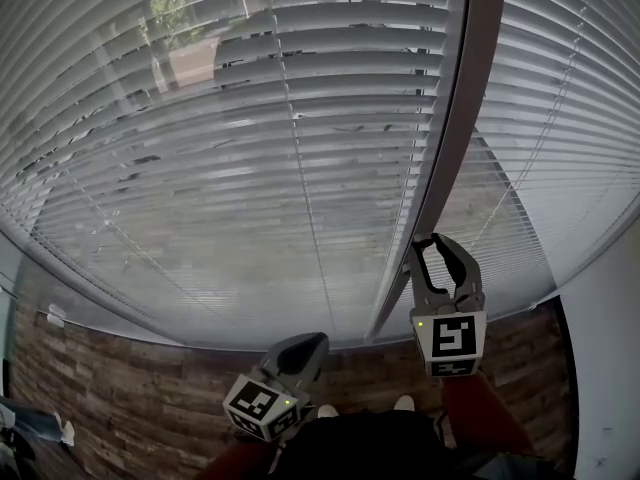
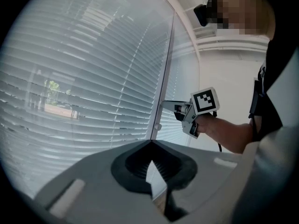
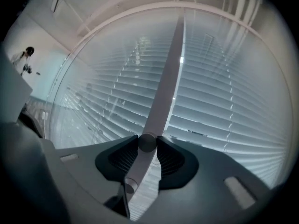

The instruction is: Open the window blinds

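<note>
White slatted blinds [image 1: 250, 168] cover the window, their slats nearly flat against it; a little daylight and some trees show through. A long grey tilt wand [image 1: 460, 118] hangs in front of them. My right gripper [image 1: 428, 243] is shut on the wand near its lower part. In the right gripper view the wand [image 3: 166, 87] runs between the jaws of the right gripper [image 3: 147, 143]. My left gripper [image 1: 318, 340] hangs low, shut and empty, away from the blinds. In the left gripper view the left gripper [image 2: 152, 143] has its tips touching, and the right gripper [image 2: 164, 103] pinches the wand [image 2: 167, 59].
A second blind panel [image 1: 570, 118] hangs to the right of the wand. Wood-patterned surface [image 1: 120, 388] runs below the window sill. A white wall [image 1: 605, 368] closes the right side. Thin lift cords [image 1: 300, 168] run down the slats.
</note>
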Demonstrator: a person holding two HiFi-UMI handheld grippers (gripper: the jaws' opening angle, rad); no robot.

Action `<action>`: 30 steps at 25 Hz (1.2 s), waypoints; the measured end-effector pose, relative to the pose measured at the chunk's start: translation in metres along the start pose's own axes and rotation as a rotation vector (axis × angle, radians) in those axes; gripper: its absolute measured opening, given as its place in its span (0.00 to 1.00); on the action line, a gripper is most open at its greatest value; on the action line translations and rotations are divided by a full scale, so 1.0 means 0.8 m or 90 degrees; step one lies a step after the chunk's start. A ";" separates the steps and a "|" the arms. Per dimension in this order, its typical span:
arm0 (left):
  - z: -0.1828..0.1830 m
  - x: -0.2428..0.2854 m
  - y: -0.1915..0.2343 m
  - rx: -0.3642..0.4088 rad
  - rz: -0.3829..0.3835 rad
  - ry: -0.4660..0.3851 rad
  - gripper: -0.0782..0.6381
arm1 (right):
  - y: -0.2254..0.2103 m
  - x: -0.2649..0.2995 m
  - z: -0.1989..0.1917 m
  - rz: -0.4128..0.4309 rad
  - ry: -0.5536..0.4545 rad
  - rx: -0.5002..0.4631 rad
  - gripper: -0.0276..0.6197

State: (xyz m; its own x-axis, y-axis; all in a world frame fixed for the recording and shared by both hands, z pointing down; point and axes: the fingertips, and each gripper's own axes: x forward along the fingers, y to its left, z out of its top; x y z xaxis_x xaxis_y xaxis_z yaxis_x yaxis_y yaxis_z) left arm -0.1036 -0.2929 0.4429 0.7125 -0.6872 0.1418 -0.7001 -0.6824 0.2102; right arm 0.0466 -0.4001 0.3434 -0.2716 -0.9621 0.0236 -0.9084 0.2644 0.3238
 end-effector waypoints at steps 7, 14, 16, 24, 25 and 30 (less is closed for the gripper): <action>0.001 0.005 0.003 0.000 0.006 0.003 0.11 | 0.001 0.005 0.002 -0.022 0.035 -0.198 0.27; 0.006 0.020 -0.001 -0.006 -0.004 0.000 0.11 | -0.006 0.014 0.005 -0.017 0.024 -0.210 0.33; 0.005 0.021 -0.003 -0.006 -0.005 0.001 0.11 | -0.007 0.012 0.010 -0.002 0.006 -0.113 0.38; 0.004 0.017 -0.005 -0.009 -0.008 0.001 0.11 | -0.016 0.015 -0.005 0.078 0.001 0.308 0.33; 0.003 0.018 -0.005 -0.009 -0.008 0.001 0.11 | -0.016 0.017 -0.006 0.078 0.004 0.313 0.33; 0.004 0.016 -0.008 -0.004 -0.009 0.005 0.11 | -0.018 0.017 -0.007 0.071 0.010 0.302 0.28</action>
State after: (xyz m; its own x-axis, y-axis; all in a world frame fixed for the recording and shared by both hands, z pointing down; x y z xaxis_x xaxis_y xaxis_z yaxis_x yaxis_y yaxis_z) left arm -0.0903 -0.2982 0.4407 0.7223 -0.6760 0.1459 -0.6900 -0.6903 0.2176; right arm 0.0582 -0.4173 0.3445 -0.3739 -0.9262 0.0484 -0.9197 0.3635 -0.1485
